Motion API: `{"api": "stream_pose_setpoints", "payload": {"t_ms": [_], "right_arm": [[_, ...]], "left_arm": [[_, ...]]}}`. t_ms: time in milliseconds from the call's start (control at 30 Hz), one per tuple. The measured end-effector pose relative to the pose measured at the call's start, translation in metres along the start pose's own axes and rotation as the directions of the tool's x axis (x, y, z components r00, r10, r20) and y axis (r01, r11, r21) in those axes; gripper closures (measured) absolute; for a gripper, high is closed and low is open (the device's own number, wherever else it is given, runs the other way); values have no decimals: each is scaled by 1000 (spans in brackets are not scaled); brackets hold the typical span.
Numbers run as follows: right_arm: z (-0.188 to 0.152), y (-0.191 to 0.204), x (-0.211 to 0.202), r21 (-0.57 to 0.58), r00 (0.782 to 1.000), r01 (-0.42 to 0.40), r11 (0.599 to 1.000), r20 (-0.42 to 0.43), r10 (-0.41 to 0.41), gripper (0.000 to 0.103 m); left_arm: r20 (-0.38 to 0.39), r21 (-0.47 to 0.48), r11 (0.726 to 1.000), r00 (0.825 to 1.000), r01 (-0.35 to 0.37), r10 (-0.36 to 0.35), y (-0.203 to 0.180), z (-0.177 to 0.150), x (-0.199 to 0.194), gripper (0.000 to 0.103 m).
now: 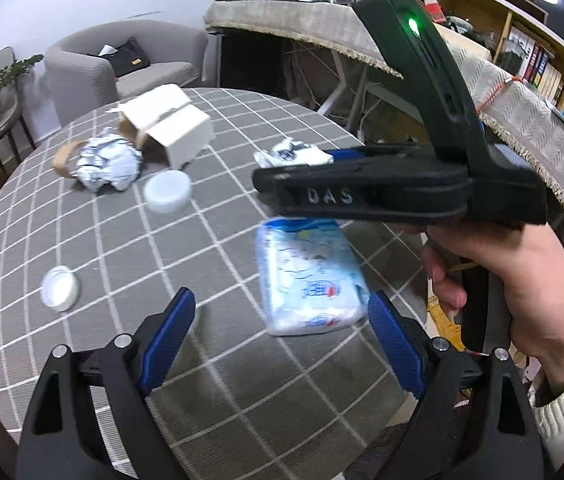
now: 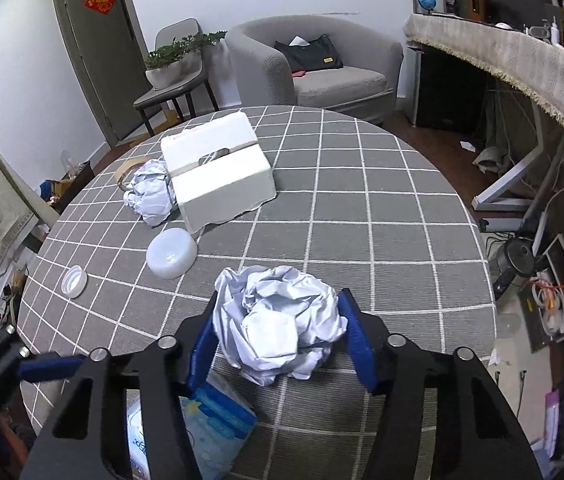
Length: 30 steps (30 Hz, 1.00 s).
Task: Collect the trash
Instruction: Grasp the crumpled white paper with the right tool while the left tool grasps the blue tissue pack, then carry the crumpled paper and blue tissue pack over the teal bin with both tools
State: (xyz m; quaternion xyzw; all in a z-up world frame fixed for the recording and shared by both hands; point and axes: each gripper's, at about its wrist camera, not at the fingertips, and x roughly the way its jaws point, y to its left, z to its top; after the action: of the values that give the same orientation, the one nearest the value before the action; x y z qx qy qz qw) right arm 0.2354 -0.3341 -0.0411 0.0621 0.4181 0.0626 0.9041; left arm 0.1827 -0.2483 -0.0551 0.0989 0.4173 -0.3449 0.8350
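My right gripper (image 2: 278, 328) is shut on a crumpled white paper ball (image 2: 278, 320) and holds it above the grey checked table (image 2: 382, 240). From the left wrist view the same gripper (image 1: 294, 172) crosses from the right with the paper (image 1: 290, 154) at its tip. My left gripper (image 1: 282, 316) is open and empty, its fingers either side of a blue and white tissue pack (image 1: 310, 276) lying on the table; the pack also shows under the right gripper (image 2: 210, 424).
A white foam box (image 2: 218, 172), a second crumpled paper (image 2: 150, 196), a brown tape ring (image 2: 126, 172), a round white tub (image 2: 170, 252) and a small white lid (image 2: 74, 280) lie on the table's left half. An armchair (image 2: 322, 68) stands behind.
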Motion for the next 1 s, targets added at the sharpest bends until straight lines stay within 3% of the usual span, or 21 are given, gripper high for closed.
{"api": "stream_pose_setpoints", "payload": {"t_ms": [267, 567, 667, 767, 1000], "right_arm": [[-1, -15, -9, 35, 999, -18, 999, 27, 17, 49], [2, -33, -21, 135, 990, -128, 983, 84, 117, 50], [5, -32, -26, 147, 986, -141, 979, 110, 126, 50], [9, -30, -32, 153, 983, -148, 977, 131, 129, 50], [16, -18, -31, 157, 979, -165, 974, 142, 143, 50]], "left_arm": [[-11, 22, 1000, 1000, -22, 22, -18, 2, 19, 13], [-8, 25, 995, 996, -92, 93, -22, 4, 28, 21], [13, 23, 993, 993, -115, 115, -20, 3, 28, 29], [33, 32, 992, 992, -119, 118, -20, 2, 25, 46], [34, 13, 994, 994, -109, 108, -5, -1, 11, 50]]}}
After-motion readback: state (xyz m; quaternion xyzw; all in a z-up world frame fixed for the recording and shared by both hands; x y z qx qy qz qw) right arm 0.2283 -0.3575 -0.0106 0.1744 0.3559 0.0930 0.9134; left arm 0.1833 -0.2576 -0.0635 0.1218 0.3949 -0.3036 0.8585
